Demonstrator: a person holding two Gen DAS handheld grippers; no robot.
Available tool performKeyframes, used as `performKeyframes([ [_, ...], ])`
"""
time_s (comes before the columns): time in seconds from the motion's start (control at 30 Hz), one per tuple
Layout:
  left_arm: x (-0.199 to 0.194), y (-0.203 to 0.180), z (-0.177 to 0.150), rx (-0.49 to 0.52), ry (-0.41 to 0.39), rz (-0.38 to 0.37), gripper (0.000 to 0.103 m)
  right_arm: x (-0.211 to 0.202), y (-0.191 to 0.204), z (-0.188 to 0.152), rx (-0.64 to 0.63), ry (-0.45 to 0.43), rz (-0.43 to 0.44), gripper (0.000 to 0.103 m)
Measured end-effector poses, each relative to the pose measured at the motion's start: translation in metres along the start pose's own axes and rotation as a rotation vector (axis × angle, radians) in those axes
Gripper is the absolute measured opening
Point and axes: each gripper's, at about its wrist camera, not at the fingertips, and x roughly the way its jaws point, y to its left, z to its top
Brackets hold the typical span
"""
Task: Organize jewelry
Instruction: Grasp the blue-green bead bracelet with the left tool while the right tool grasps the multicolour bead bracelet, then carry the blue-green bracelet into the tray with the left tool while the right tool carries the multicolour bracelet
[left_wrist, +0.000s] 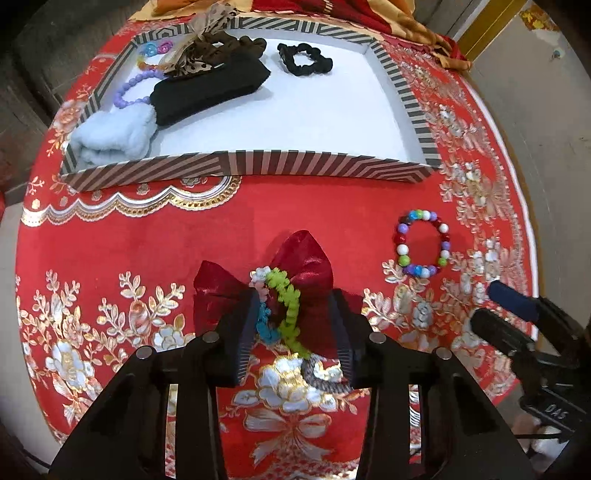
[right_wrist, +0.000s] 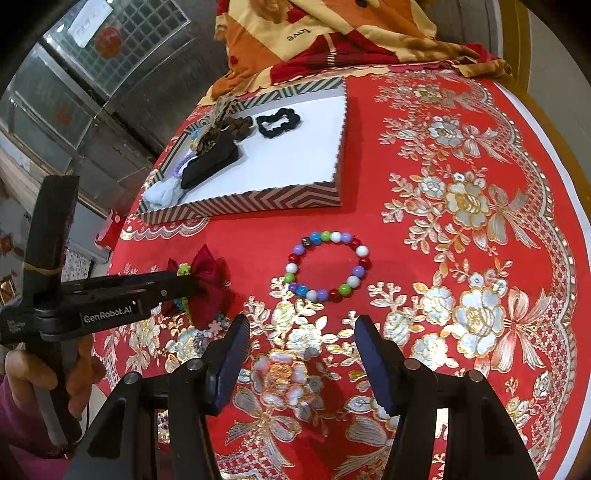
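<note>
We hold the left gripper (left_wrist: 295, 325) pointing steeply down over the red bow (left_wrist: 295, 273), its jaws part-way apart and straddling the bow and the green loop (left_wrist: 291, 310) lying on it. The left pad touches the bow's edge; whether the right one presses, we cannot tell. Our right gripper (right_wrist: 303, 350) hangs just over the red cloth (right_wrist: 461, 155) with jaws fairly wide and nothing between them. Just beyond its tips lies the bead bracelet (right_wrist: 327, 267), flat on the cloth, apart from the bow. Farther off sits the striped tray (left_wrist: 402, 170), mostly bare white inside. At its left end lie a blue fluffy band (left_wrist: 114, 136), a black band (left_wrist: 210, 88), a purple bead ring (left_wrist: 129, 92) and a dotted bow (left_wrist: 199, 55); a black scrunchie (left_wrist: 304, 59) lies alone near the far rim.
</note>
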Motion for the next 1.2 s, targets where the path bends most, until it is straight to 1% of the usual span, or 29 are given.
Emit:
performKeyframes([
  [0.07,0.003,-0.001,0.002,0.002,-0.006,0.023,0.037,0.001,-0.003,0.003,-0.002,-0.003,-0.011,0.058],
  [0.1,0.004,-0.001,0.003,-0.004,-0.004,0.02,0.032,0.002,-0.005,0.005,-0.003,-0.006,-0.015,0.058],
  [0.17,0.006,0.002,0.005,-0.015,-0.001,0.012,0.018,0.005,-0.007,0.01,-0.011,-0.011,-0.033,0.058],
  [0.27,0.007,0.009,0.006,-0.041,0.002,-0.03,0.016,0.015,-0.01,0.02,-0.045,-0.023,-0.088,0.058],
  [0.3,0.007,0.01,0.007,-0.051,-0.002,-0.038,0.016,0.021,-0.012,0.025,-0.053,-0.024,-0.104,0.056],
  [0.33,0.005,0.014,0.008,-0.068,0.001,-0.055,0.015,0.027,-0.014,0.029,-0.062,-0.021,-0.122,0.053],
  [0.37,0.002,0.017,0.007,-0.078,0.0,-0.066,0.015,0.032,-0.015,0.032,-0.072,-0.015,-0.138,0.047],
  [0.47,-0.008,0.024,0.007,-0.099,0.0,-0.103,0.015,0.046,-0.021,0.04,-0.101,-0.01,-0.194,0.044],
  [0.53,-0.016,0.026,0.006,-0.113,0.001,-0.125,0.015,0.053,-0.025,0.044,-0.1,-0.001,-0.192,0.04],
  [0.6,-0.028,0.028,0.005,-0.121,-0.012,-0.15,0.015,0.057,-0.026,0.045,-0.118,0.003,-0.191,0.033],
  [0.63,-0.033,0.03,0.005,-0.119,-0.02,-0.157,0.015,0.059,-0.026,0.045,-0.129,0.004,-0.193,0.031],
  [0.73,-0.051,0.029,0.004,-0.112,-0.042,-0.186,0.015,0.06,-0.025,0.046,-0.154,-0.002,-0.194,0.017],
  [0.77,-0.057,0.027,0.003,-0.105,-0.057,-0.213,0.015,0.06,-0.025,0.047,-0.154,-0.001,-0.189,0.009],
  [0.93,-0.085,0.028,0.003,-0.089,-0.108,-0.249,0.015,0.047,-0.019,0.046,-0.17,-0.022,-0.173,0.009],
  [1.07,-0.101,0.025,0.008,-0.075,-0.152,-0.257,0.015,0.028,-0.012,0.046,-0.164,-0.054,-0.141,0.009],
  [1.2,-0.115,0.026,0.012,-0.057,-0.185,-0.256,0.015,0.011,0.0,0.047,-0.19,-0.082,-0.137,0.009],
])
